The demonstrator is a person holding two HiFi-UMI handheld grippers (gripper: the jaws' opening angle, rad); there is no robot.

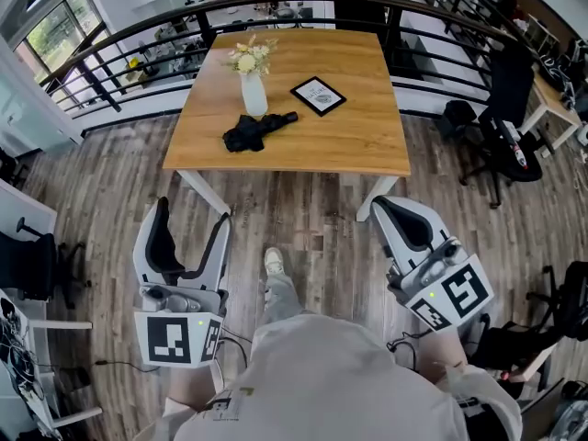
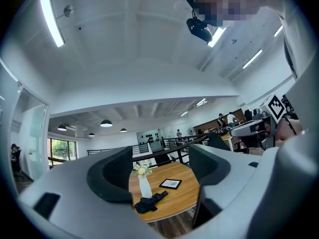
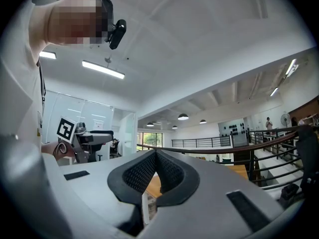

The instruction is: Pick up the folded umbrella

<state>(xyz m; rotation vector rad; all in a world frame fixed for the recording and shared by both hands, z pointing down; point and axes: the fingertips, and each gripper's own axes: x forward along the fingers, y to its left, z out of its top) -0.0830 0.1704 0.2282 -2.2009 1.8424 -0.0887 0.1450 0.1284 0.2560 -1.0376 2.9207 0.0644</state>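
The folded umbrella [image 1: 257,132] is black on a honey-brown, wood-grained tabletop [image 1: 358,136]. The vase [image 1: 254,96] beyond it is white, its flowers [image 1: 248,58] cream and yellow. The plank floor [image 1: 312,228] is grey-brown.

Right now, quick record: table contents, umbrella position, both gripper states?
table: light wooden square table
umbrella: black folded umbrella, lying flat just in front of vase
vase: white ceramic vase, upright, holding pale flowers
frame: black-framed picture, flat, right of vase
left gripper: open, empty, short of table
right gripper: shut, empty, short of table
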